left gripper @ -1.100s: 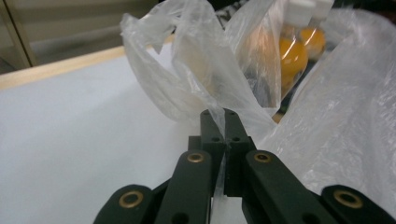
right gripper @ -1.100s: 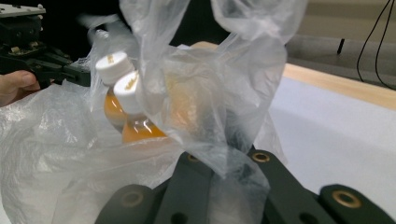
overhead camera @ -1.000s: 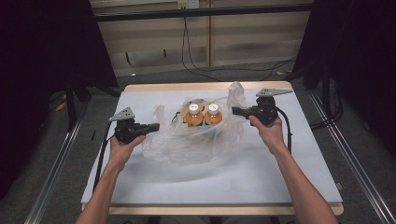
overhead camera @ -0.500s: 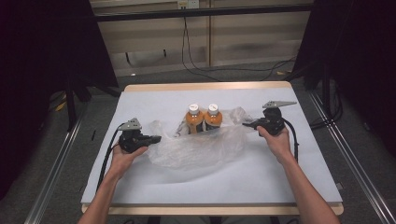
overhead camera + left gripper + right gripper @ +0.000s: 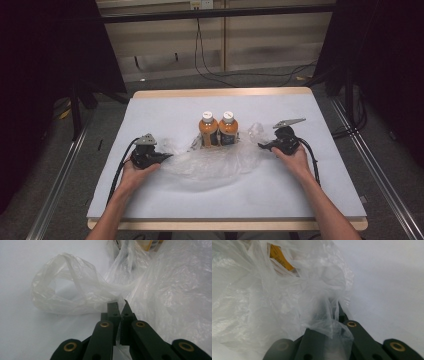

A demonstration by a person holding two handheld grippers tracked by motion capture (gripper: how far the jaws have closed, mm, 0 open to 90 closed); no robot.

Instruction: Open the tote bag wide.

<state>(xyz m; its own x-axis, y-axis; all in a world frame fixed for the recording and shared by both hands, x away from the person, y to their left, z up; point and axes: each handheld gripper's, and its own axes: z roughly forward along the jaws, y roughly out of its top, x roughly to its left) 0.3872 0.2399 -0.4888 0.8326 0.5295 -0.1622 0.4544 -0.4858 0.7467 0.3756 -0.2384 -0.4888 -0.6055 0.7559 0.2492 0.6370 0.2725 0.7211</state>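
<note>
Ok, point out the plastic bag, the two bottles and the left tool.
plastic bag point(image 5: 215, 162), high view, crumpled middle.
two bottles point(image 5: 219, 131), high view, where their orange bodies meet.
left tool point(image 5: 120, 305), left gripper view, between its tips.

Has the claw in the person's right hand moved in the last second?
Yes. The right claw has dropped toward the person, away from the two bottles, dragging the plastic bag down flat onto the table.

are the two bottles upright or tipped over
Upright. Both bottles stand side by side with white caps on top, on the table, at the far edge of the clear plastic bag.
</note>
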